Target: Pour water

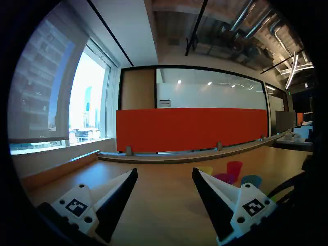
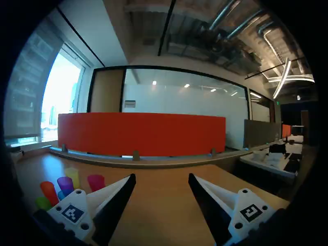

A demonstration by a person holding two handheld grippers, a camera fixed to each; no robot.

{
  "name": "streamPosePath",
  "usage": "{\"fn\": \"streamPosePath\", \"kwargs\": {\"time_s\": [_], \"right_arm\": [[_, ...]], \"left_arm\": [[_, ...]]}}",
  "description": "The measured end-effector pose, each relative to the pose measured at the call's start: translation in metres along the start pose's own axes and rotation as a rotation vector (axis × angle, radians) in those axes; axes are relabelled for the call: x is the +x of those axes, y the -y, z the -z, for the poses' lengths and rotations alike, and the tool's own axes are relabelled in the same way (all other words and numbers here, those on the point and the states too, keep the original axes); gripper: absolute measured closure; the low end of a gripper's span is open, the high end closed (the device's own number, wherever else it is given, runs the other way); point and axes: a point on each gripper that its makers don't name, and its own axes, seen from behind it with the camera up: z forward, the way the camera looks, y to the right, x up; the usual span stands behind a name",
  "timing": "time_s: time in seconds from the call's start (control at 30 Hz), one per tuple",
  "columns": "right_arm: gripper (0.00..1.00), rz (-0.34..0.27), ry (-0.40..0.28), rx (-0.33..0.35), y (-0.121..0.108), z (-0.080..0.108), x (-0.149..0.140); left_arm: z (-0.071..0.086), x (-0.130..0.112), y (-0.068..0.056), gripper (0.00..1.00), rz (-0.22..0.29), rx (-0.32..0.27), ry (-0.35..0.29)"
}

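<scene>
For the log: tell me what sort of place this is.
Likely an open-plan office: a wooden desk with an orange divider screen, a glass-walled room behind, exposed ceiling pipes.

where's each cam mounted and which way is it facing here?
Left gripper view: rides the left claw, seen open at bottom; low over the wooden table, facing the orange divider; cups to its right.
Right gripper view: rides the right claw, also open; same heading, cups at its left.
Shared: table, divider, cups, window.
</scene>
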Motion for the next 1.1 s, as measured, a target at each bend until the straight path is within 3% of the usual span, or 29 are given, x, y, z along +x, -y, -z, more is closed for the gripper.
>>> {"fn": "streamPosePath", "kwargs": {"time_s": [0.3, 0.7, 1.1], "right_arm": [[0.0, 0.012, 0.004, -0.01, 0.003, -0.002, 0.003], [0.0, 0.012, 0.019, -0.026, -0.002, -0.001, 0.002], [0.0, 0.013, 0.025, -0.03, -0.003, 0.004, 0.003]], "left_arm": [[0.004, -0.013, -0.004, 0.01, -0.015, 0.016, -0.004], [0.006, -0.028, 0.009, 0.01, 0.03, 0.031, 0.005], [0.009, -0.033, 0.013, 0.01, 0.031, 0.037, 0.002]]}}
